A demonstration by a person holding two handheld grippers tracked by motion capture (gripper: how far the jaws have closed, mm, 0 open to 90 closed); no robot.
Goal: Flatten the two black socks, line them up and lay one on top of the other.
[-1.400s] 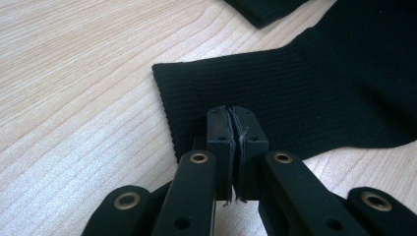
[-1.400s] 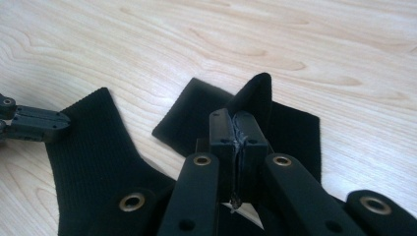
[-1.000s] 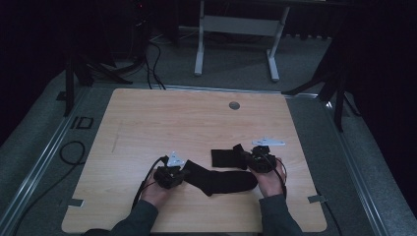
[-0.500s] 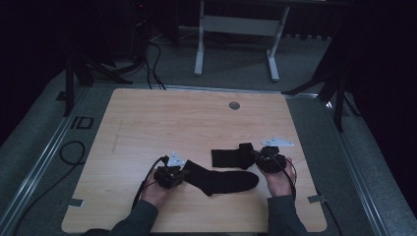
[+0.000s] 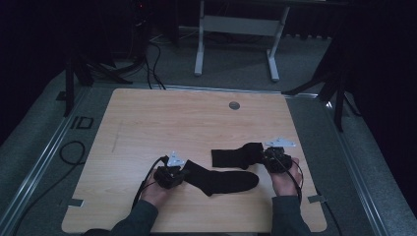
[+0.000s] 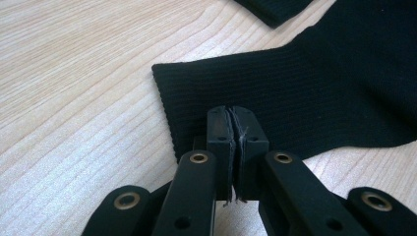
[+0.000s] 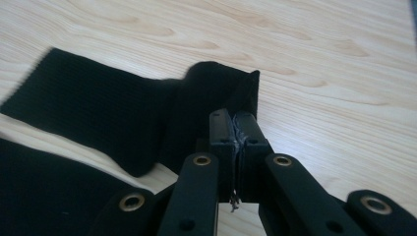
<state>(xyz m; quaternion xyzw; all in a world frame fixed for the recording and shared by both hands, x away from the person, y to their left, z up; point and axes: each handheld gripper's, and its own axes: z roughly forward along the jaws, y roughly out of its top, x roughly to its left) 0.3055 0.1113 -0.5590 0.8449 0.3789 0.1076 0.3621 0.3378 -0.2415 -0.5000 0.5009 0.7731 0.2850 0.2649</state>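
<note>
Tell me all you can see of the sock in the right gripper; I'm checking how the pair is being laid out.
The upper black sock is ribbed knit, dark and matte, lying flat on the wooden table with its straight cuff edge toward the left gripper's side. Its other end is bunched and lifted slightly where the right gripper is shut on it. It lies just above the lower black sock; whether the two touch is hard to tell.

Two black ribbed socks lie flat: the nearer sock (image 5: 221, 179) stretched crosswise, the farther sock (image 5: 236, 156) just beyond, overlapping it.
</note>
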